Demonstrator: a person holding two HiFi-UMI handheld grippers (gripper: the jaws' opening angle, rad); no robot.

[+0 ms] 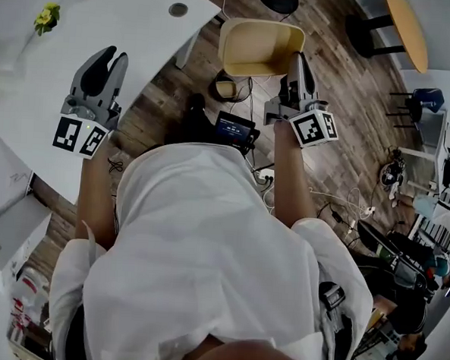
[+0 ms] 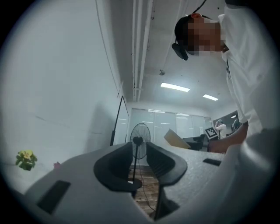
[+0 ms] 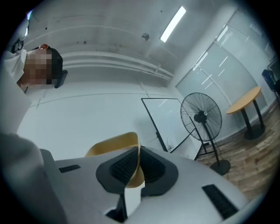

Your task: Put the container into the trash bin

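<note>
Between the pads of your right claw (image 3: 138,151) sits the thin wall of the tan container (image 3: 111,146). The claw is clamped tight on that rim, and the rest of the container spreads out to the left beyond the pads. Seen from your head, the container hangs in the air with its hollow facing up. It is over the wooden floor (image 1: 344,91), just off the rounded corner of the white surface (image 1: 32,95) and touching neither.

Your left claw (image 1: 111,58) hovers over the surface, close to the edge nearest you. Its jaws stand wide with nothing between them, and its own view shows only a standing fan (image 2: 139,140) through the gap, far across the room. The two claws are well apart, one on each side of that surface edge.

Farther out on the surface, a yellow flower (image 1: 46,16) sits toward the far left side. A round grey grommet (image 1: 178,10) is set near the rounded corner. Down between your arms a dark device with a lit screen (image 1: 236,128) is in view.
</note>
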